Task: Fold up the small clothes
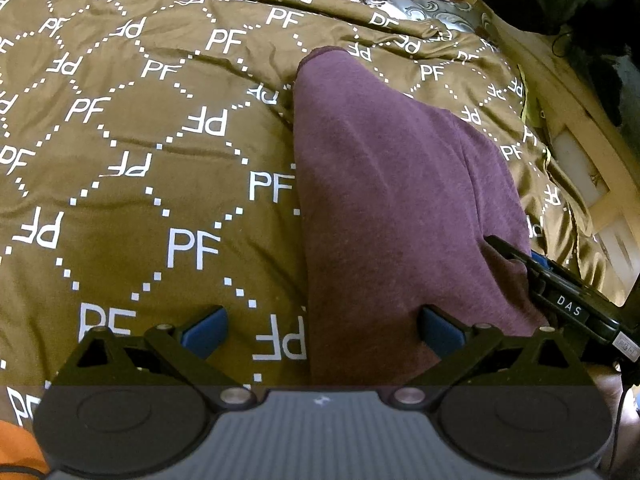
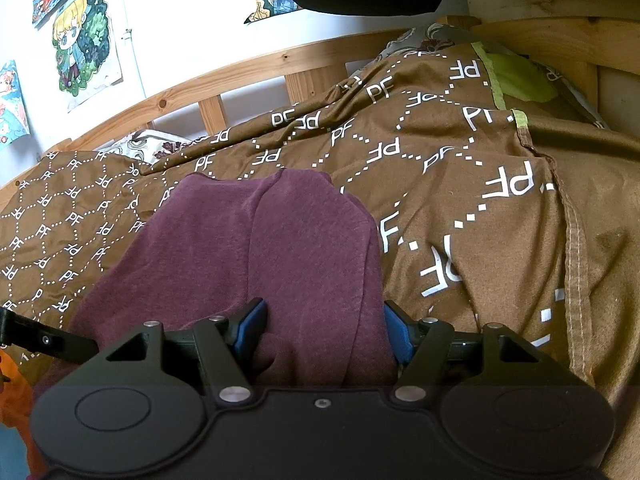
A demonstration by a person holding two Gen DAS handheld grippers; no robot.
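A maroon garment [image 1: 392, 200] lies folded lengthwise on a brown bedspread [image 1: 140, 160] printed with white "PF" letters. My left gripper [image 1: 322, 334] is open over the garment's near left edge, one blue pad [image 1: 206, 336] above the bedspread and the other above the cloth. My right gripper [image 2: 324, 330] is open with its blue pads on either side of a raised fold of the garment [image 2: 280, 248], which fills the gap between the jaws. The right gripper also shows in the left wrist view [image 1: 560, 292], at the garment's right edge.
A wooden bed rail [image 2: 224, 80] runs along the far side, with a white wall and posters [image 2: 80, 44] behind. A lime-green cloth [image 2: 516, 76] lies at the far right corner. Something orange [image 1: 16, 452] shows at the lower left.
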